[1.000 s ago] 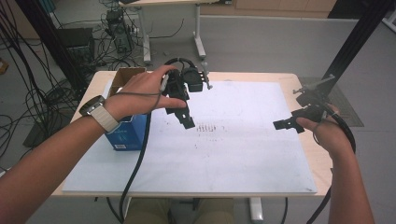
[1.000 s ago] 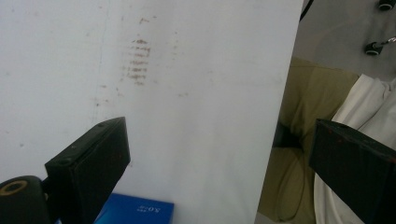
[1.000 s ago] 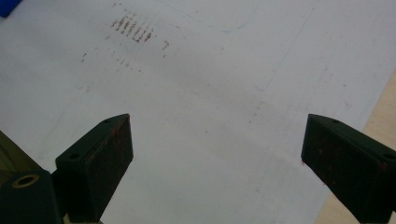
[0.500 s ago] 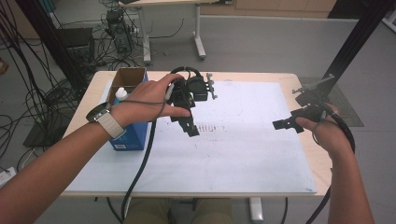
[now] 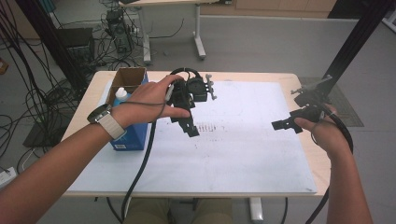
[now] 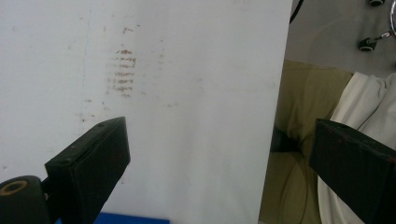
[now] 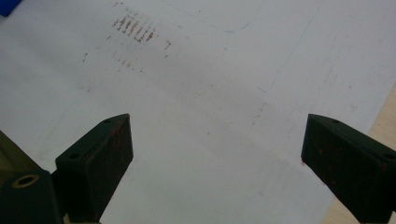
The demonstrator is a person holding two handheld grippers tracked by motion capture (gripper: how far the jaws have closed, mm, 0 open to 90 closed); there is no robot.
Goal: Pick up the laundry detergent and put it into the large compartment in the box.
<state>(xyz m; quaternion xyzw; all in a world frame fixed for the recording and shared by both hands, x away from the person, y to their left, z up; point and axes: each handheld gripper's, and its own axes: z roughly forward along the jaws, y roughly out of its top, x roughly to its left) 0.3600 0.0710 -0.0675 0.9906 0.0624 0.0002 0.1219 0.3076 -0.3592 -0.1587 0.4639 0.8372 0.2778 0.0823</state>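
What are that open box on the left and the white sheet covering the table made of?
The box looks like plain brown cardboard: matte, with thin folded flaps. The white sheet seems to be paper or thin matte board, flat, without glare, and it bears reddish-brown smudges; which of the two is unclear.

White mat [image 5: 243, 154] with reddish-brown dashes [image 5: 208, 127], blue box [image 5: 128, 135], black claws

Grey floor [image 5: 261, 42], tangled cables [image 5: 28, 84], second table [image 5: 187, 2] behind.
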